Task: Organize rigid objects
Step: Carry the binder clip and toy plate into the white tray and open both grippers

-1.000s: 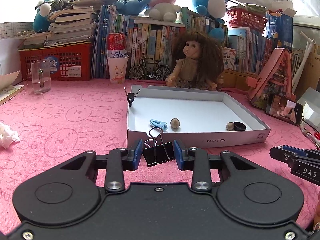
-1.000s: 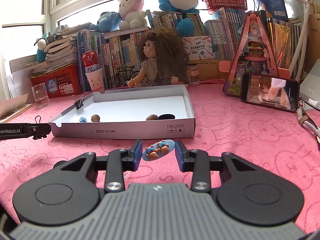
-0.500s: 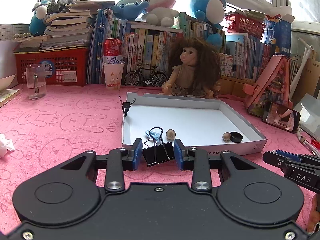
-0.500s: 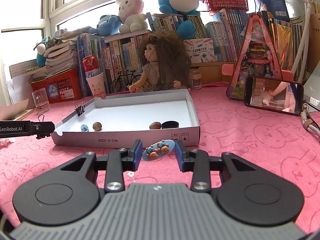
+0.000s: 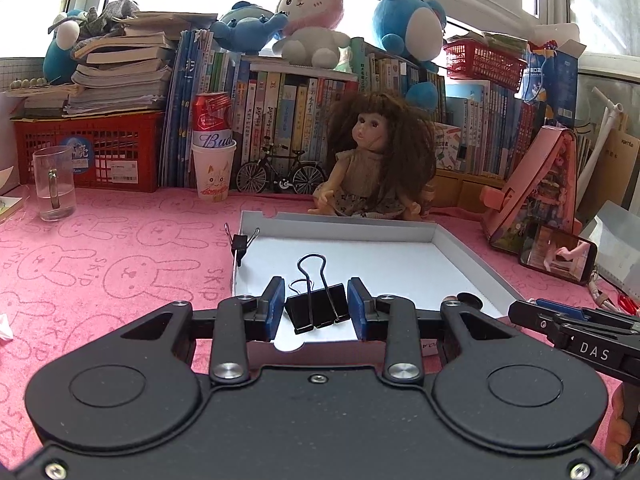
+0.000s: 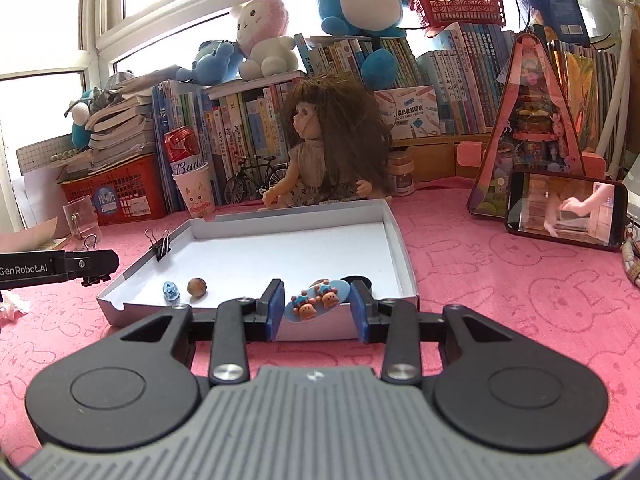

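My left gripper (image 5: 316,312) is shut on a black binder clip (image 5: 316,310), held over the near edge of the shallow white box lid (image 5: 400,264). My right gripper (image 6: 317,307) is shut on a blue oval hair clip with two small orange figures (image 6: 316,300), just before the lid's near wall (image 6: 320,328). Inside the lid lie a small blue clip (image 6: 171,290), a brown nut (image 6: 197,286) and a black cap (image 6: 358,280). Another binder clip (image 6: 160,245) is clamped on the lid's left wall. The left gripper's side (image 6: 60,267) shows at the left of the right wrist view.
A doll (image 5: 372,164) sits behind the lid. A glass mug (image 5: 54,184), a paper cup with a can (image 5: 212,160), a toy bicycle (image 5: 280,176) and book rows line the back. A pink toy house (image 6: 532,132) and a phone (image 6: 566,210) stand right.
Both grippers have moved forward and slightly up toward the lid, each still holding its clip. The left one now reaches over the lid's near wall.
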`<action>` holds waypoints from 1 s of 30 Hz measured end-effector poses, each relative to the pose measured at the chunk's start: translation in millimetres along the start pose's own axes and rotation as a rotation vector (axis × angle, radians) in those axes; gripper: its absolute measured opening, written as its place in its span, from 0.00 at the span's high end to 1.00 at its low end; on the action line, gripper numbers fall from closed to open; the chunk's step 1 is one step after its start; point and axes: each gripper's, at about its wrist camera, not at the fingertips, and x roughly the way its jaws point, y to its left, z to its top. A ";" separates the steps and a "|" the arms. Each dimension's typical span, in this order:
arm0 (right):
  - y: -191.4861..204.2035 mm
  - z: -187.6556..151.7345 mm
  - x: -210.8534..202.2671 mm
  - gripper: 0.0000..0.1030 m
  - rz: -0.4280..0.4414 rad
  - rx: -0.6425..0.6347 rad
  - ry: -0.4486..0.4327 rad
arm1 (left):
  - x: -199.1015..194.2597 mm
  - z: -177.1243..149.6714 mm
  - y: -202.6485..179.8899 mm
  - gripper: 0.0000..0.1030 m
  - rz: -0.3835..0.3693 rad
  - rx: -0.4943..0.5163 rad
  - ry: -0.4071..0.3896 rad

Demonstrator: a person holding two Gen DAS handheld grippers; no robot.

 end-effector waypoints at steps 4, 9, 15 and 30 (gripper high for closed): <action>-3.4 7.0 9.6 0.61 0.003 0.020 0.004 | 12.5 8.6 4.5 0.69 -0.010 -0.017 0.002; -9.2 13.1 24.1 0.61 0.003 0.052 0.022 | 30.6 15.3 10.7 0.69 -0.010 -0.029 0.017; -16.1 19.3 42.0 0.61 0.009 0.089 0.048 | 47.6 21.3 17.1 0.69 -0.003 -0.038 0.024; -23.7 30.4 70.7 0.60 0.026 0.120 0.095 | 83.5 29.0 25.8 0.69 -0.006 -0.048 0.075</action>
